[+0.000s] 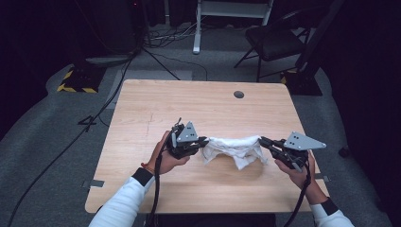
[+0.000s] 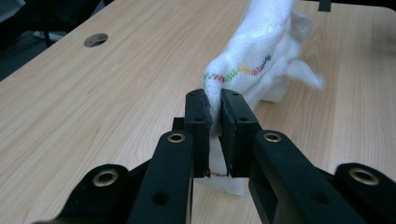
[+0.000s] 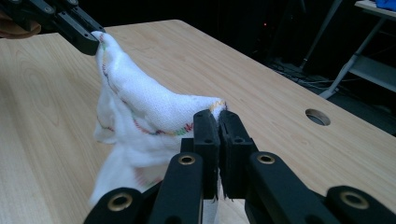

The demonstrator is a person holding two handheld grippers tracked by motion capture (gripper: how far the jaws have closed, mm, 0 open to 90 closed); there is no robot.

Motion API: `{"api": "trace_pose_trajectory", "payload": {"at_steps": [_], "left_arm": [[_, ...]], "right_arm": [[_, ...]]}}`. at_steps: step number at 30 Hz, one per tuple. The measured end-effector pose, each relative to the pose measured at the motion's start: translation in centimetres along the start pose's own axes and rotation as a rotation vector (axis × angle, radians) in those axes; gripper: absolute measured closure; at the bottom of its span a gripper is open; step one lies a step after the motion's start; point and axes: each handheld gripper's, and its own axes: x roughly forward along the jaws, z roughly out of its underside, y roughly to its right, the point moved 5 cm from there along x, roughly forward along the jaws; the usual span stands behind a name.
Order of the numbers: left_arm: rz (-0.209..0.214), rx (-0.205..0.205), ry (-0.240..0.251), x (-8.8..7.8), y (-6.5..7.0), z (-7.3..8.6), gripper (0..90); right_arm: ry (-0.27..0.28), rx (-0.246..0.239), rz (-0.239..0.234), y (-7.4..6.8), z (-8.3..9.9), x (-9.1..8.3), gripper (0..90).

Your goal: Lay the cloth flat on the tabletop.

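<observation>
1. Cloth [image 1: 234, 150], white with coloured stitching, hangs above the table [image 1: 142, 109] between my grippers.
2. My left gripper [image 1: 204, 141] pinches one corner.
3. My right gripper [image 1: 261, 140] clamps the opposite corner.

We see a light wooden table [image 1: 156, 104] beneath the claws, its grain running across the surface. A round cable hole [image 1: 239, 94] is cut into the tabletop beyond both claws, near the far edge and closer to the right one. Past the far edge of the table, well apart from the claws, we see a black folding chair [image 1: 274, 42] standing on grey carpet [image 1: 38, 142]. A white metal frame [image 1: 227, 14] stands left of the chair. Black cables [image 1: 113, 94] trail over the carpet far left of the left claw. A yellow-and-black striped base [image 1: 75, 80] sits beyond them.
</observation>
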Motion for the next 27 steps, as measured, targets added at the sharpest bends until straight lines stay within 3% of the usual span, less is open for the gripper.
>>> {"api": "trace_pose_trajectory", "payload": {"at_steps": [2, 5, 9, 10, 11, 12, 13, 16, 19, 22, 23, 27], "left_arm": [[-0.003, -0.011, -0.002, 0.0, -0.2, 0.2, 82.2], [-0.013, -0.053, -0.012, 0.5, -1.4, 0.9, 82.5], [-0.033, -0.072, -0.039, 1.4, -2.6, 1.5, 82.4], [-0.049, -0.100, -0.054, 2.2, -3.6, 2.1, 81.7], [-0.049, -0.100, -0.054, 2.2, -3.6, 2.1, 81.6], [-0.060, -0.105, -0.068, 2.5, -4.1, 2.4, 80.9], [-0.077, -0.118, -0.095, 3.5, -5.1, 3.1, 80.6], [-0.107, -0.135, -0.154, 5.1, -6.1, 4.2, 77.8], [-0.108, -0.132, -0.208, 6.5, -6.4, 5.0, 73.2], [-0.101, -0.127, -0.240, 7.2, -6.2, 5.2, 63.5], [-0.087, -0.121, -0.253, 7.6, -5.8, 5.2, 59.8], [-0.091, -0.139, -0.265, 7.7, -5.5, 5.2, 47.2]], "right_arm": [[-0.006, 0.008, -0.002, -0.1, 0.0, 0.1, 87.0], [-0.035, 0.001, 0.000, -0.1, 0.0, 1.5, 86.9], [-0.068, 0.003, 0.004, 0.4, 0.0, 3.3, 86.9], [-0.087, -0.010, 0.016, 1.0, 0.0, 4.7, 86.8], [-0.087, -0.010, 0.016, 1.0, 0.0, 4.7, 86.8], [-0.111, 0.003, 0.016, 1.8, 0.1, 6.3, 86.6], [-0.126, 0.004, 0.025, 2.2, 0.3, 7.1, 86.6], [-0.159, 0.032, 0.039, 3.5, 0.8, 9.2, 85.3], [-0.201, 0.054, 0.091, 4.7, 1.7, 10.8, 75.5], [-0.217, 0.071, 0.111, 5.2, 2.1, 11.2, 67.8], [-0.230, 0.096, 0.102, 5.5, 2.6, 10.9, 58.9], [-0.248, 0.104, 0.071, 5.3, 3.3, 10.0, 55.2]]}}
